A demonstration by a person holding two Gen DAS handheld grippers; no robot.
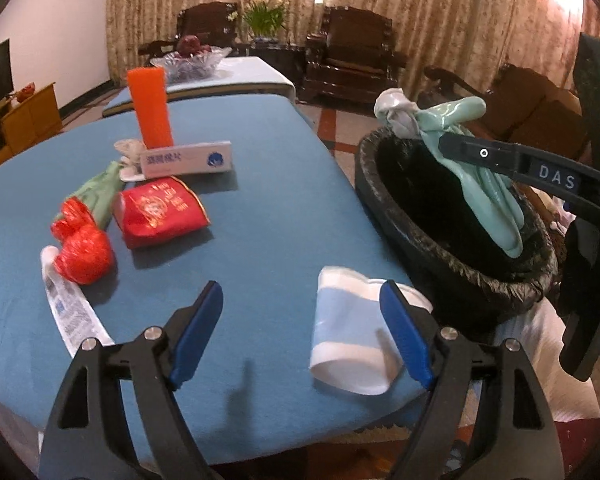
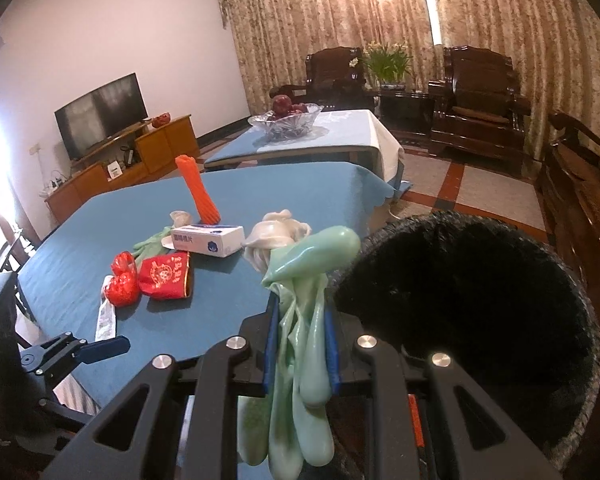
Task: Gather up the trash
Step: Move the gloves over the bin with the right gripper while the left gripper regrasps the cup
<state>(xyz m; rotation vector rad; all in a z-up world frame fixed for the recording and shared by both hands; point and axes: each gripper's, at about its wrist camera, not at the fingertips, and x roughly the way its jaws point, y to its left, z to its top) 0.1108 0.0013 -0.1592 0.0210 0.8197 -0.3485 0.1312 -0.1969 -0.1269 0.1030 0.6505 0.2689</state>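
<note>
My right gripper (image 2: 300,308) is shut on a pale green rubber glove (image 2: 312,264) with a crumpled white wad at its top. In the left wrist view the glove (image 1: 480,184) hangs over the mouth of the black bag-lined trash bin (image 1: 500,276), which stands just off the table's right edge. My left gripper (image 1: 300,286) is open and tilted down over the near part of the blue table (image 1: 268,208), with nothing between its fingers. A white and light-blue paper cup (image 1: 352,336) lies on its side, partly behind the right finger.
Further left lie a red plastic bag (image 1: 82,248), a red pouch (image 1: 160,212), another green glove (image 1: 100,192), a white box (image 1: 186,158), a white wrapper (image 1: 72,312) and an upright orange object (image 1: 150,108). A second table with a glass fruit bowl (image 2: 286,120) stands behind.
</note>
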